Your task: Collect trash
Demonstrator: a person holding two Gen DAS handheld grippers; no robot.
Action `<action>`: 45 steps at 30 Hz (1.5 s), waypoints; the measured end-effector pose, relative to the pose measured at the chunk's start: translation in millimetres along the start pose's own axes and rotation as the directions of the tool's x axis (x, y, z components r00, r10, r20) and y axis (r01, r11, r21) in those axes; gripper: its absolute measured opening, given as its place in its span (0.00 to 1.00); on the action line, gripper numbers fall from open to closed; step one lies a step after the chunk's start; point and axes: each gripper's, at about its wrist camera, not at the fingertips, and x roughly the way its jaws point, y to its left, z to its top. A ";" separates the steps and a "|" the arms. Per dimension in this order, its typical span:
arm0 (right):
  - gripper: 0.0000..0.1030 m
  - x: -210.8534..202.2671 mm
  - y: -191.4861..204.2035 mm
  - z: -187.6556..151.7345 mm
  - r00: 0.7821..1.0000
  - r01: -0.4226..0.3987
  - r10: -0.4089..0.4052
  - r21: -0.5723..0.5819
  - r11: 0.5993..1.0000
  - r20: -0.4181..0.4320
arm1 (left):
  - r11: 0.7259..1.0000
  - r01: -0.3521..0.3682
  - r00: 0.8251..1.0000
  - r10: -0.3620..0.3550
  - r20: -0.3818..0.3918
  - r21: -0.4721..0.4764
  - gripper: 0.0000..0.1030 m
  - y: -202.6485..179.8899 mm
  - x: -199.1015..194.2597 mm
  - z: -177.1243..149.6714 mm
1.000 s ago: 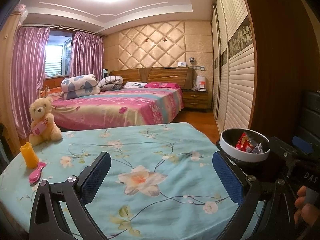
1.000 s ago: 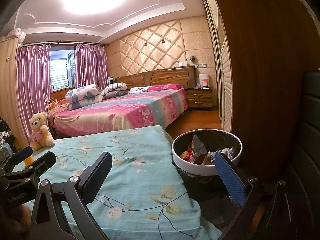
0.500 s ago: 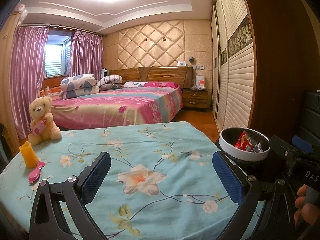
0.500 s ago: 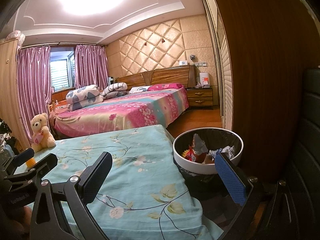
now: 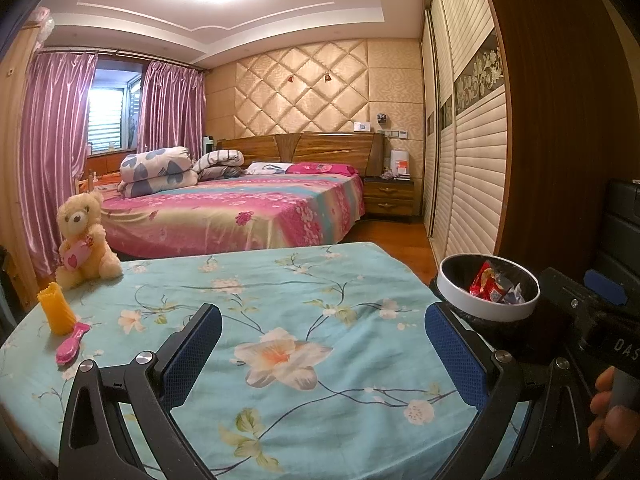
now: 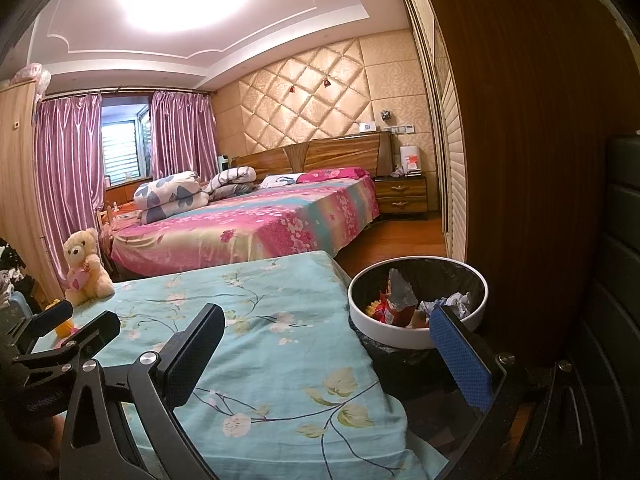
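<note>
Trash (image 6: 404, 306) lies inside the white-rimmed bin (image 6: 394, 338) lined with a black bag, which stands on the floor just beside the right edge of the counter (image 6: 276, 344); red wrappers and crumpled pale paper show in it. In the left wrist view the same bin (image 5: 486, 308) sits at the right, with a red wrapper (image 5: 486, 286) near its top. The left hand-held gripper (image 5: 322, 350) hangs over the counter's floral blue cloth with its blue-padded fingers spread wide and nothing between them. The right hand-held gripper (image 6: 326, 354) is likewise wide apart and empty, its right finger reaching in front of the bin's rim. At the counter's far left stand a teddy bear (image 5: 82, 248), a yellow cup (image 5: 56, 312) and, just beside it, a pink brush (image 5: 72, 346). A bed (image 5: 240, 210) with pink covers lies beyond.
</note>
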 end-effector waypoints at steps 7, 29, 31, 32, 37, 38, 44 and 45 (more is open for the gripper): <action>1.00 -5.0 6.4 -0.3 1.000 -0.001 0.001 0.000 1.000 -0.002 | 1.000 0.001 1.000 -0.001 0.001 0.002 0.99 0.8 0.1 0.1; 1.00 -6.0 9.2 0.7 1.000 -0.007 0.007 0.005 1.000 -0.007 | 1.000 0.006 1.000 -0.006 -0.001 0.004 0.99 2.7 -0.2 -0.3; 1.00 -6.3 10.0 0.6 1.000 -0.007 0.007 0.006 1.000 -0.008 | 1.000 0.008 1.000 -0.008 -0.003 0.003 0.99 3.0 -0.1 -0.1; 1.00 -5.6 8.7 0.8 1.000 -0.007 0.007 0.005 1.000 -0.008 | 1.000 0.007 1.000 -0.007 -0.003 0.004 0.99 3.4 0.1 -0.3; 1.00 -5.4 8.2 0.9 1.000 -0.007 0.007 0.006 1.000 -0.008 | 1.000 0.011 1.000 -0.011 -0.006 0.005 0.99 4.2 1.0 -0.1; 1.00 -5.6 8.6 0.8 1.000 -0.007 0.007 0.007 1.000 -0.008 | 1.000 0.011 1.000 -0.011 -0.006 0.005 0.99 4.4 1.3 0.0; 1.00 -6.3 11.5 0.6 1.000 -0.009 0.009 0.007 1.000 -0.013 | 1.000 0.012 1.000 -0.012 -0.013 0.005 0.99 5.5 4.3 -1.0; 1.00 -6.1 11.5 0.7 1.000 -0.010 0.010 0.007 1.000 -0.014 | 1.000 0.012 1.000 -0.012 -0.014 0.005 0.99 5.7 5.5 -1.0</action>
